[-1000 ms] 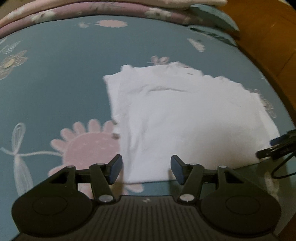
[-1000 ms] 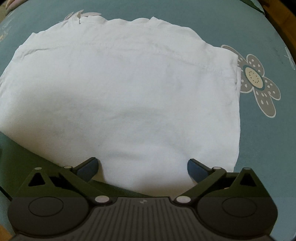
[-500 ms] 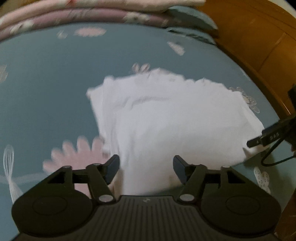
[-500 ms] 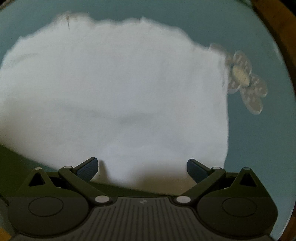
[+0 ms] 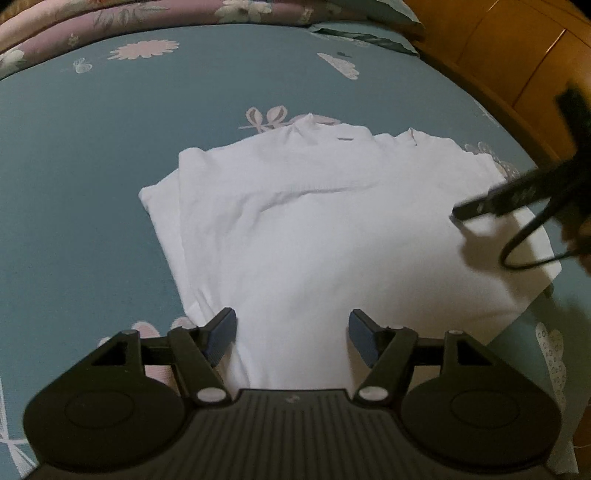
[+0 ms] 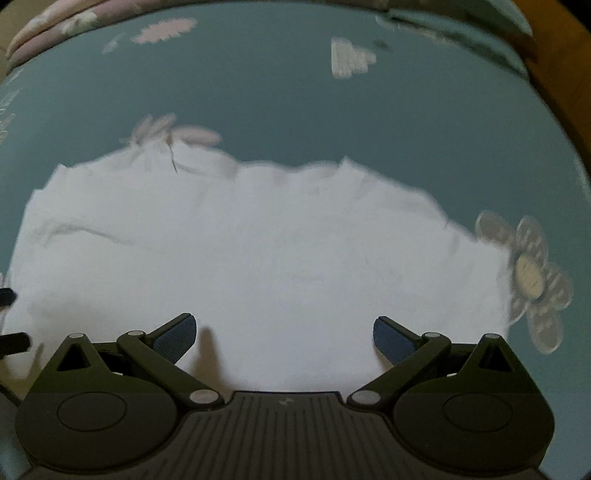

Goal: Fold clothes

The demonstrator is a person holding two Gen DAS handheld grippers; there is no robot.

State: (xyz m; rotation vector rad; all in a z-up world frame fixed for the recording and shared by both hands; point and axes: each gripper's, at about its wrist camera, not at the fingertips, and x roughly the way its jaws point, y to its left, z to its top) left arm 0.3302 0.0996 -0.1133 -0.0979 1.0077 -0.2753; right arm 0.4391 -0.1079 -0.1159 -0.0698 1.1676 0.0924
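Home bedroom. Bed [image 5: 92, 155] spread with teal sheet, printed with pink and grey flowers. Folded pink-and-mauve floral quilt [image 5: 110, 18] stacked along far edge. Teal pillow [image 5: 362, 35] at far right corner. Warm orange wooden panelling [image 5: 517, 55], headboard or wardrobe, close beside bed on right. White garment [image 5: 332, 229] lies on sheet.

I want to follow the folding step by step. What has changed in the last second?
Both grippers, left and right, drew back from the white garment, so more bedsheet shows beyond it. Nothing was gripped; both stayed open and the garment lay folded as before.
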